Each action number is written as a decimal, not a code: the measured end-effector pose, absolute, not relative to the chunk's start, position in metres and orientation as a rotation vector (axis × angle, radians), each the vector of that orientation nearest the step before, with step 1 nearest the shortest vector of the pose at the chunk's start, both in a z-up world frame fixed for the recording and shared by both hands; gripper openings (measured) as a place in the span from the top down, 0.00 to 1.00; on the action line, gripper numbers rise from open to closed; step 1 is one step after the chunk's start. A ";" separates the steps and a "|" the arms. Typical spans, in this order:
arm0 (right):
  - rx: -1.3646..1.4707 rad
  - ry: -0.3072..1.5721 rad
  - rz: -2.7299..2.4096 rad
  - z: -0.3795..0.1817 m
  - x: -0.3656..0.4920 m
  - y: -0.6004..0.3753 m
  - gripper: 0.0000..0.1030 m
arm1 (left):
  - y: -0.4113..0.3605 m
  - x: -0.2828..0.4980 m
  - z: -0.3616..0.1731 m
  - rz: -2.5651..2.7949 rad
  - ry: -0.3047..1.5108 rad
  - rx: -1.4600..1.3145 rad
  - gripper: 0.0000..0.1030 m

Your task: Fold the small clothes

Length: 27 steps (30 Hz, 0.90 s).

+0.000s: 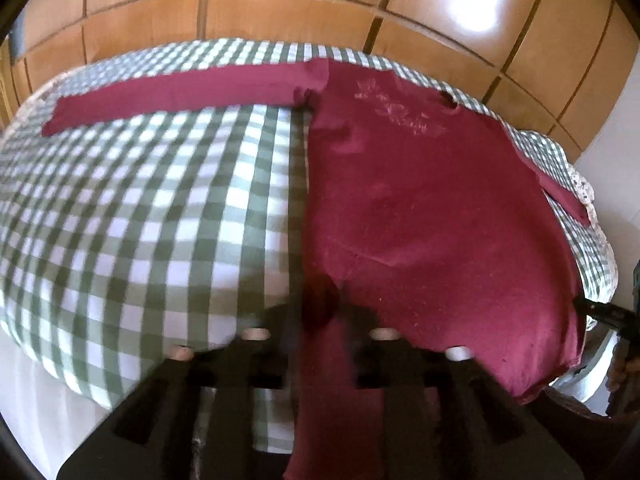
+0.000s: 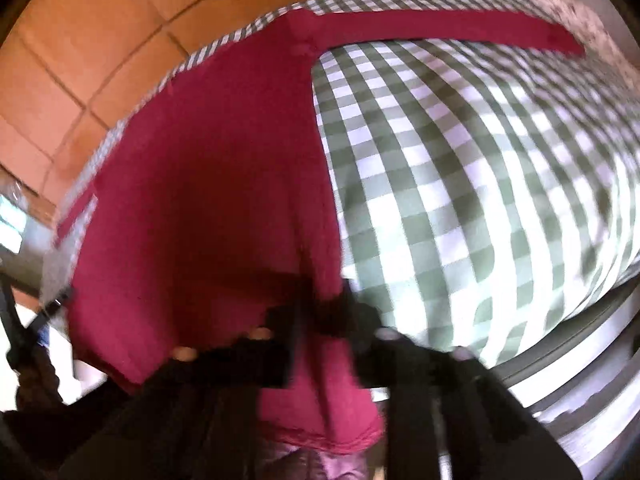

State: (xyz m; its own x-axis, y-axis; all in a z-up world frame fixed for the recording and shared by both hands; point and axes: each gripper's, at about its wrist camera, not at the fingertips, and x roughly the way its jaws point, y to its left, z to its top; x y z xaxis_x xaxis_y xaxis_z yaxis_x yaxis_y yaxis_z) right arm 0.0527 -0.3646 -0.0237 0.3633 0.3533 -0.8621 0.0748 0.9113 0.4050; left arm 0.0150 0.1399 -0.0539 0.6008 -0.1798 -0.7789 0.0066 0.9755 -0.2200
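The maroon shirt is soft matt knit cloth with a faded pale print on its chest; the green-and-white checked cover is smooth woven fabric; the wooden panels behind shine glossy, lacquered

I see the shirt lying flat on the checked cover of the bed, its collar end at the far side near the panelled wardrobe behind, its hem hanging over the near edge. One sleeve stretches out to the left along the far part of the cover, and the other sleeve stretches out to the right. My left gripper sits at the hem's near left corner with the cloth between its fingers, my right gripper likewise at the near right corner.
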 end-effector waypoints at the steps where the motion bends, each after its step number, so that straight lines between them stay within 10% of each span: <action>1: 0.416 1.181 0.171 -0.020 0.052 -0.367 0.47 | 0.141 0.016 -0.048 -0.114 0.893 -0.214 0.42; 25: 0.968 0.887 -0.488 -0.057 0.243 -0.624 0.49 | 0.074 0.110 -0.032 -0.206 0.900 -0.175 0.34; 27: 0.877 0.928 -0.482 -0.052 0.257 -0.619 0.82 | 0.068 0.114 -0.033 -0.215 0.907 -0.170 0.34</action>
